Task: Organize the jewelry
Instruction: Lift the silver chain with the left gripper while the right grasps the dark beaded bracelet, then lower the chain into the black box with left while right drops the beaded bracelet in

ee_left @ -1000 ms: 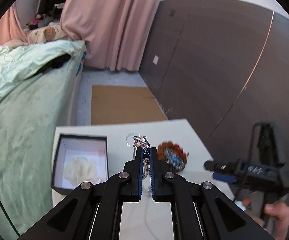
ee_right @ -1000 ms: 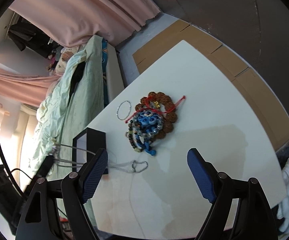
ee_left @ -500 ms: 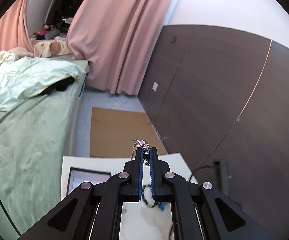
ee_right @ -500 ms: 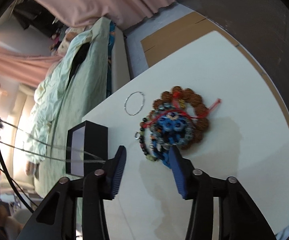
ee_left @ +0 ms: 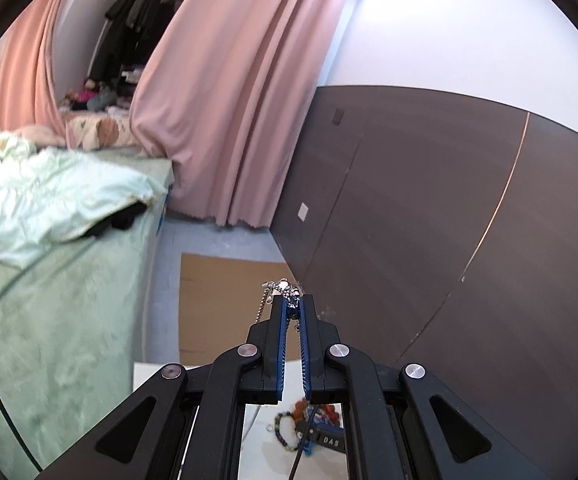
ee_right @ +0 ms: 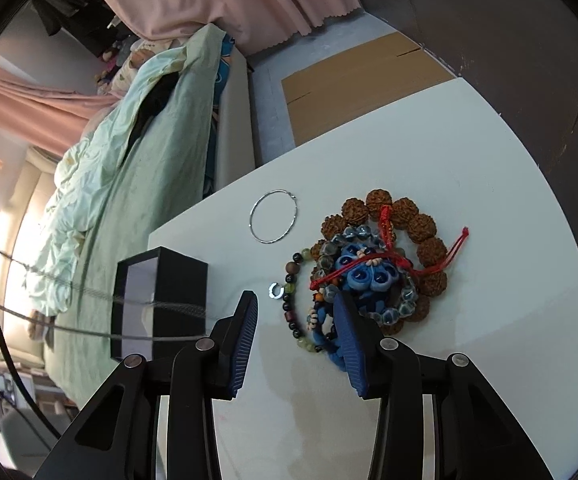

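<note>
Blue pads of the left gripper are clenched on a silver chain, whose beaded links bunch above the fingertips with a short strand dangling on the left. It is held well above the table. Below the fingers, through the gap in the frame, bracelets lie on the white top beside a black part marked "DAS"; the rest of that lettering is hidden.

The right gripper hovers low over the table with its jaws parted and nothing between them. Its left pad is near the black box; its right pad covers part of the bracelet pile. That pile sits near the middle of the table: brown seed beads ring it, with blue knotted cord, grey-blue beads and a red string on top. A dark-bead strand curves along its left side, with a small silver ring just beside it. Farther on, toward the far edge, lies a thin silver hoop, apart from the pile.

The black box stands at the table's left edge, white inside. Two taut strands of chain cross in front of it.

Beyond the table are flat cardboard, a green bed and pink curtains.
</note>
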A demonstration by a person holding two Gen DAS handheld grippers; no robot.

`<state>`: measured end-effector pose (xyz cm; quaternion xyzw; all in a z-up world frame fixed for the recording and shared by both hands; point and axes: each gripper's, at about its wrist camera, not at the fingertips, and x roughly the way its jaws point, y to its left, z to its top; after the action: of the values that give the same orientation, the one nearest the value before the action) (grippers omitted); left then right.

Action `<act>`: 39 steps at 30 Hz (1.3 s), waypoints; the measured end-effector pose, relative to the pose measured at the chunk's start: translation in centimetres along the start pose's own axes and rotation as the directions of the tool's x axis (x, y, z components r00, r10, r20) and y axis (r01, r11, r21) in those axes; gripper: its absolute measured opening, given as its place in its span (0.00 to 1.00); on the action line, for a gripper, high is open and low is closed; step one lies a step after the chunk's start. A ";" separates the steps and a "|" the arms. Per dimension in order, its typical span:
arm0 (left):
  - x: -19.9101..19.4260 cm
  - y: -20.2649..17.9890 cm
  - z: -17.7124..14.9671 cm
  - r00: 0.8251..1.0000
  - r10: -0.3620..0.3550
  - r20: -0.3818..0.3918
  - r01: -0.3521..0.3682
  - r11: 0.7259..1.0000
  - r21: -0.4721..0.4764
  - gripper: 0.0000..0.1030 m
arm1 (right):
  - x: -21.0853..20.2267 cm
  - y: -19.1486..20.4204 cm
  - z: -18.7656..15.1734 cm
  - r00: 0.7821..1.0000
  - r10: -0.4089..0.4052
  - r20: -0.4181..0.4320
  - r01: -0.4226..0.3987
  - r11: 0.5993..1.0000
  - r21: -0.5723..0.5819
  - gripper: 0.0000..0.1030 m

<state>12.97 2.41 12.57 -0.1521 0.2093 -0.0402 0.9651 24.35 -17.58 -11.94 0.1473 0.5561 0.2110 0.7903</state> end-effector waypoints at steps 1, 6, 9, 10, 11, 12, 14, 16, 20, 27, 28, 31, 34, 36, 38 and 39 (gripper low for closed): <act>-0.2 -0.2 0.4 1.000 0.003 0.005 -0.003 1.000 0.007 0.06 | 0.0 -0.1 0.1 1.000 -0.005 0.001 0.005 1.000 -0.001 0.41; -0.8 -0.7 1.8 1.000 0.027 0.016 -0.027 0.999 0.030 0.06 | 0.7 -0.2 0.3 0.999 -0.046 -0.014 0.046 0.999 -0.022 0.40; -1.1 -1.0 2.7 0.999 0.042 0.020 -0.043 0.998 0.041 0.06 | 0.8 -0.3 0.7 0.998 -0.056 -0.010 0.056 0.998 -0.018 0.34; -1.2 -1.1 3.1 0.999 0.048 0.023 -0.049 0.998 0.048 0.06 | 0.8 -0.4 0.8 0.999 -0.049 -0.011 0.049 0.999 -0.016 0.34; -1.3 -1.3 3.3 0.998 0.054 0.024 -0.055 0.997 0.054 0.06 | 0.9 -0.5 0.8 0.999 -0.049 -0.016 0.049 0.999 -0.015 0.32; -1.5 -1.5 3.6 0.998 0.062 0.027 -0.064 0.996 0.062 0.06 | 1.2 -0.6 0.8 0.998 -0.052 -0.025 0.052 0.999 -0.016 0.30; -1.8 -1.8 4.1 0.997 0.074 0.031 -0.076 0.995 0.071 0.06 | 1.8 -0.7 0.9 0.996 -0.072 -0.048 0.071 0.997 -0.021 0.22; -2.1 -2.0 4.5 0.996 0.083 0.039 -0.086 0.993 0.079 0.06 | 1.8 -1.0 1.0 0.997 -0.066 -0.049 0.065 0.998 -0.010 0.17; -3.0 -2.4 5.2 0.992 0.110 0.054 -0.115 0.988 0.104 0.06 | 0.6 -1.5 0.9 0.999 -0.012 -0.032 0.012 1.000 0.023 0.11; -3.2 -1.8 5.2 0.988 0.142 0.059 -0.148 0.983 0.108 0.06 | -1.6 -1.8 0.7 0.997 0.080 0.009 -0.081 0.996 0.050 0.11; -3.0 -1.5 5.1 0.988 0.145 0.056 -0.151 0.983 0.105 0.06 | -2.0 -1.9 0.7 0.995 0.100 0.019 -0.101 0.993 0.056 0.11; -2.4 -0.6 4.3 0.986 0.161 0.041 -0.164 0.982 0.091 0.06 | -3.4 -2.0 0.5 0.984 0.164 0.063 -0.168 0.984 0.064 0.11; -1.6 0.7 3.5 0.986 0.168 0.021 -0.169 0.983 0.070 0.06 | -4.6 -1.6 0.1 0.963 0.251 0.093 -0.258 0.964 0.066 0.11; -1.0 1.4 2.8 0.986 0.169 0.007 -0.169 0.984 0.061 0.06 | -5.2 -1.2 -0.2 0.948 0.299 0.108 -0.306 0.950 0.058 0.11; -0.3 2.2 2.0 0.986 0.166 -0.015 -0.166 0.985 0.046 0.06 | -5.7 -0.5 -0.4 0.935 0.333 0.125 -0.340 0.940 0.038 0.11; 0.0 2.6 1.6 0.986 0.164 -0.026 -0.163 0.986 0.039 0.06 | -5.8 -0.1 -0.5 0.931 0.342 0.131 -0.348 0.937 0.030 0.11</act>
<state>13.68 5.30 13.10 -0.1162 0.2344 0.0331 0.9646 22.20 -20.56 -7.44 0.2764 0.4768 0.3223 0.7697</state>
